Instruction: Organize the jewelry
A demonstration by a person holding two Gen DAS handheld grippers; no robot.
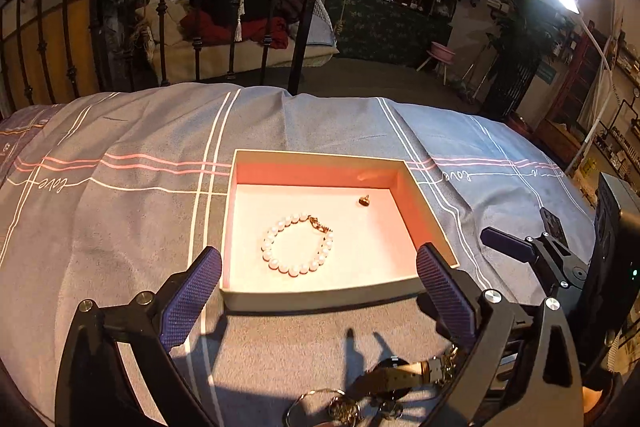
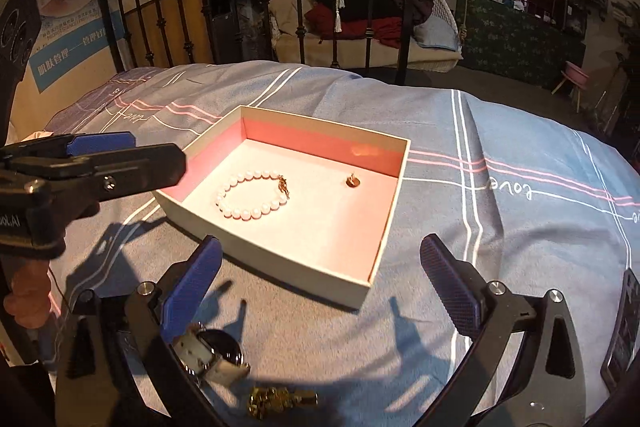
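Left gripper (image 1: 320, 291) wide open, nothing in it; I see the same on the right gripper (image 2: 320, 283). Pearl bracelet (image 1: 297, 245) lies flat inside the pink-lined box (image 1: 320, 297) on the bedspread (image 1: 120, 227), small gold piece (image 1: 364, 201) apart from it. Watch (image 2: 208, 351) and gold trinket (image 2: 280, 401) sit outside, near me.

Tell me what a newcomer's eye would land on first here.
First the open box with pink inner walls, sitting mid-cloth on the striped grey bedspread. Inside, a pearl bracelet lies left of a small gold piece. A watch and gold trinkets wait outside, near the camera.
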